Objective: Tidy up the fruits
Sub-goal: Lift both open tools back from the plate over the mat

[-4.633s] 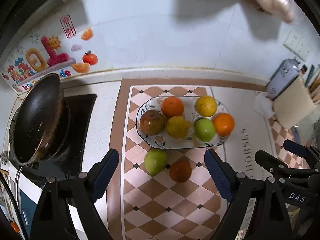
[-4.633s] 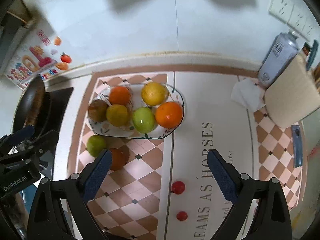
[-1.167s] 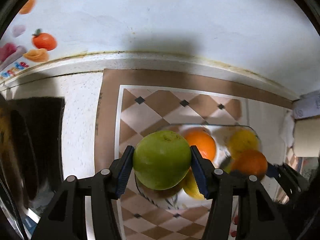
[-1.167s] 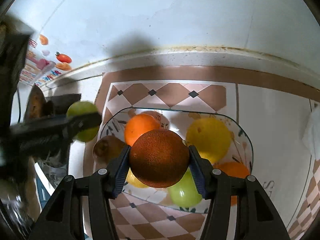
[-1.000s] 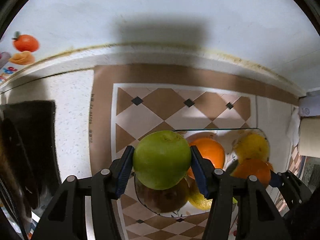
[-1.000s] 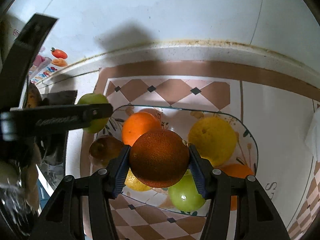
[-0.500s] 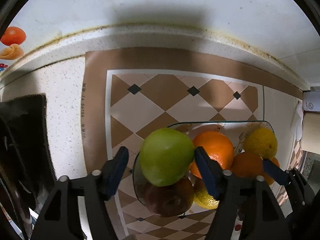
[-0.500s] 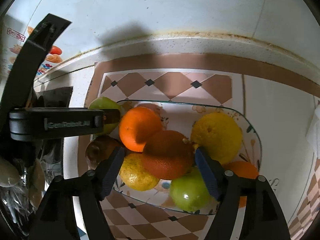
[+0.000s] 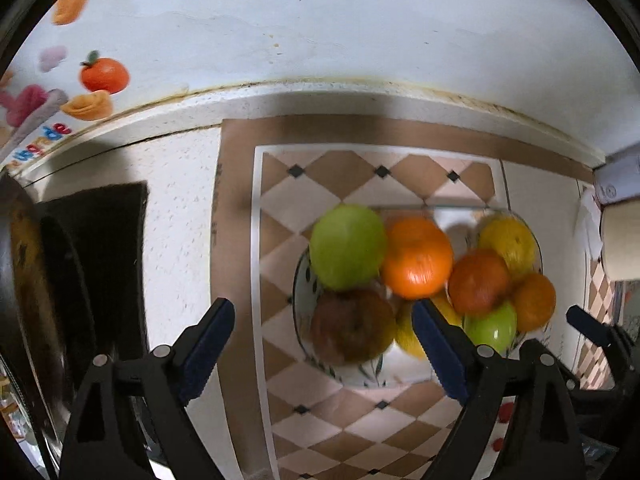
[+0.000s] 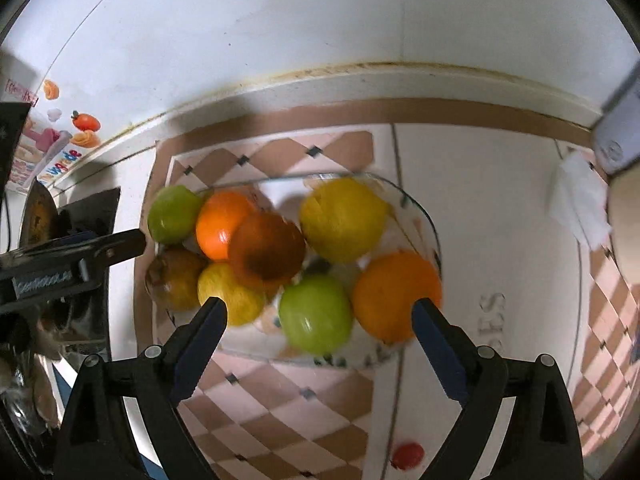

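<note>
A glass plate (image 10: 430, 224) holds several fruits. A green apple (image 9: 347, 246) lies at its far left edge, also in the right wrist view (image 10: 174, 214). A dark orange (image 10: 266, 250) rests on top of the pile in the middle, also in the left wrist view (image 9: 478, 282). My left gripper (image 9: 322, 340) is open and empty, above and in front of the plate's left end (image 9: 298, 300). My right gripper (image 10: 318, 330) is open and empty, in front of the plate.
A black pan (image 9: 24, 280) sits on the stove at the left. A small red fruit (image 10: 407, 455) lies on the checked mat (image 10: 280, 420) in front of the plate. White paper (image 10: 580, 204) and a can (image 10: 618, 136) stand at the right.
Both grippers opened and let go of their fruit: the green apple and the dark orange now rest on the plate. Both grippers have pulled back from the plate.
</note>
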Demonstrator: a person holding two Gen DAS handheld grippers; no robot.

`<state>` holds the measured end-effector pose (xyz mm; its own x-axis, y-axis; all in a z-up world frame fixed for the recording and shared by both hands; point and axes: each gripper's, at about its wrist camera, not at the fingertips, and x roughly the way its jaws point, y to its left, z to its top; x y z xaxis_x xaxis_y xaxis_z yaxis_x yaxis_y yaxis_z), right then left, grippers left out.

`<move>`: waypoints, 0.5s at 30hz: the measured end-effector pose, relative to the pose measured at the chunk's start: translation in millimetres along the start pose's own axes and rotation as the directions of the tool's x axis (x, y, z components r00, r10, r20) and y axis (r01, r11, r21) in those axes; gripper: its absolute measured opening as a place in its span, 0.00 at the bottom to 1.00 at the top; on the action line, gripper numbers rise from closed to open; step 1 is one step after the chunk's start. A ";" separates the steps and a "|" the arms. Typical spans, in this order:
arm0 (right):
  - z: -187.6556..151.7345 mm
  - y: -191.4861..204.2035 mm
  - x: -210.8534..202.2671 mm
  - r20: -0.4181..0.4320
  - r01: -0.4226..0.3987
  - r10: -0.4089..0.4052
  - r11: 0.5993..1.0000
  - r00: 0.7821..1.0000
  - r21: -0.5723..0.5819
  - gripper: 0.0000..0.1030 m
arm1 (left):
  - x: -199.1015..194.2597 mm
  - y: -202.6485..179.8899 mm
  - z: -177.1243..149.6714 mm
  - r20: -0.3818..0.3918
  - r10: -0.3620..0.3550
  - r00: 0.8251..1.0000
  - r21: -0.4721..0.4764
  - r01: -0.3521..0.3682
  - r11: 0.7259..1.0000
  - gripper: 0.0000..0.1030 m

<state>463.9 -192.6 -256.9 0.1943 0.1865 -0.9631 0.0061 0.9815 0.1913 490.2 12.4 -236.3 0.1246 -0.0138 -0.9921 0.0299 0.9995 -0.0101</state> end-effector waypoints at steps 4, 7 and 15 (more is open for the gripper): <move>-22.8 -2.5 -11.6 0.014 0.033 -0.033 0.999 0.999 -0.009 0.93 | -18.3 -5.1 -31.9 0.071 0.007 0.997 -0.009 -0.007 1.000 0.88; -42.7 -4.0 -25.6 0.032 0.037 -0.037 0.999 0.999 -0.001 0.93 | -32.6 -6.8 -58.3 0.117 0.000 0.993 -0.011 0.001 1.000 0.88; -95.9 3.0 -76.0 0.119 0.052 -0.050 0.999 0.992 -0.013 0.93 | -80.2 -12.7 -127.8 0.255 0.025 0.967 -0.004 -0.025 1.000 0.88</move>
<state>355.1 -199.7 -201.3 0.3094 0.1304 -0.9420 0.0033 0.9904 0.1381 353.0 4.4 -172.6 0.3740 0.0044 -0.9274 0.0224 0.9997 0.0138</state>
